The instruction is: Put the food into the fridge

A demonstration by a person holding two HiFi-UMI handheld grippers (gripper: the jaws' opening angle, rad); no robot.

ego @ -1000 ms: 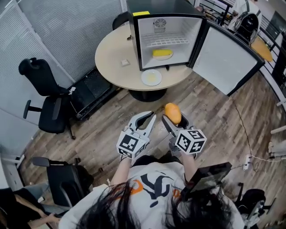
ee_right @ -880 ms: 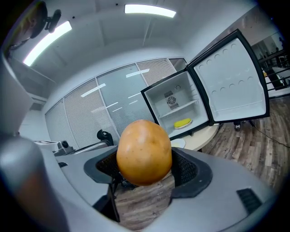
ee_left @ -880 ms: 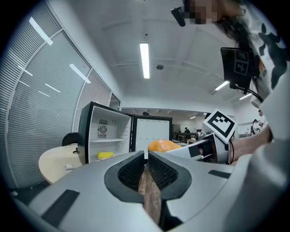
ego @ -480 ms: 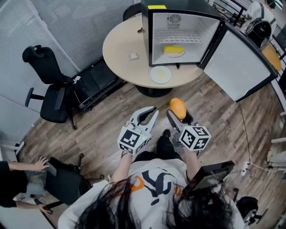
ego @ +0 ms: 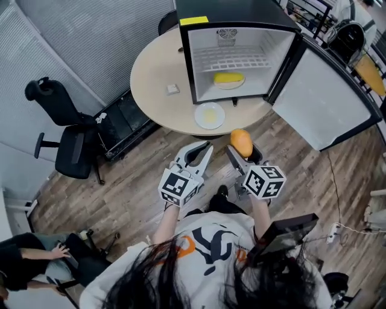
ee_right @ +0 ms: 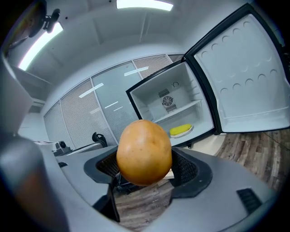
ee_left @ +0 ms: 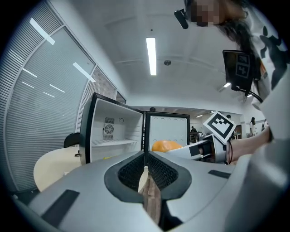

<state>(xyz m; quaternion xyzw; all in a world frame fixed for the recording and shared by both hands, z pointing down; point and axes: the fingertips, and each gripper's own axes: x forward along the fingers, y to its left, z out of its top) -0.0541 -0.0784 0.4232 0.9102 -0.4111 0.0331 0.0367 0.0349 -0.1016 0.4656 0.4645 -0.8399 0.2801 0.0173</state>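
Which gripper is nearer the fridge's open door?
Right. The right gripper, holding the orange fruit, is left of the open door in the head view; the left gripper is farther left.

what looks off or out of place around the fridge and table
Nothing spilled, tipped or broken. The one oddity: the small fridge stands on the round table with its door swung wide open and one plate lying outside in front. The orange fruit sits in the right gripper's jaws.
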